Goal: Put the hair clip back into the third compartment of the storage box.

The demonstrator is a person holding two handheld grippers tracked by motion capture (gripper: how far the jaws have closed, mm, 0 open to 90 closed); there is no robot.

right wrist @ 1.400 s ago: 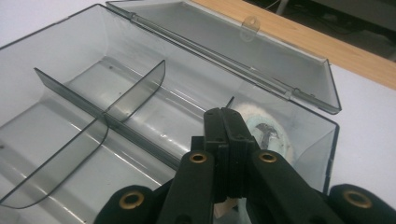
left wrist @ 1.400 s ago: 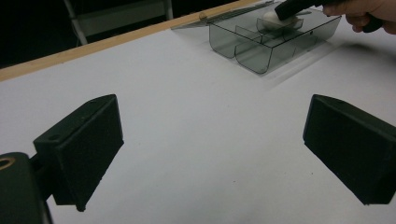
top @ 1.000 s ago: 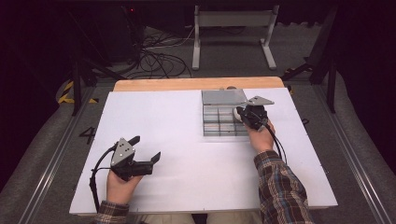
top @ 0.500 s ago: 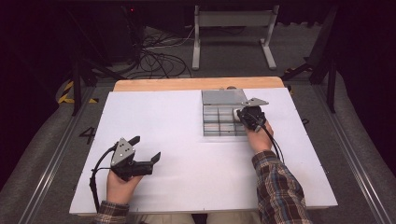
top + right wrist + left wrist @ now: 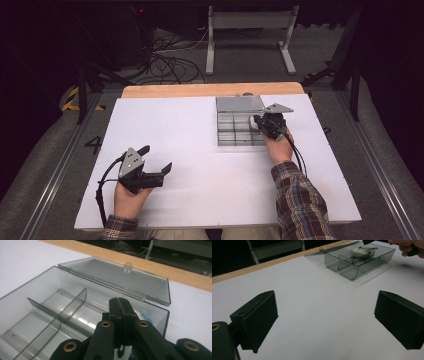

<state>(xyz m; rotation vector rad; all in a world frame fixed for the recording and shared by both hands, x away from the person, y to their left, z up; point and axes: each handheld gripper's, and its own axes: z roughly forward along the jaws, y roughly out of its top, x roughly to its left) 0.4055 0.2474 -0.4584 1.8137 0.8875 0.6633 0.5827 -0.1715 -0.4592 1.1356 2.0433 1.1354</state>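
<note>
Right tongs (image 5: pixel 260 121) edged deeper into organizer box (image 5: pixel 240 129) | no legible writing

A smoky, see-through plastic organizer box (image 5: pixel 239 131) sits on the white table (image 5: pixel 200 190) toward two o'clock from its middle, near the far wooden edge; its hinged lid (image 5: pixel 240 104) is thrown fully open and lies flat at the box's twelve o'clock side, a small latch tab on the lid's free edge. Thin dividers split the inside into compartments; a white object (image 5: pixel 362 250) with blue marking lies in the compartment at its far right corner.
</note>
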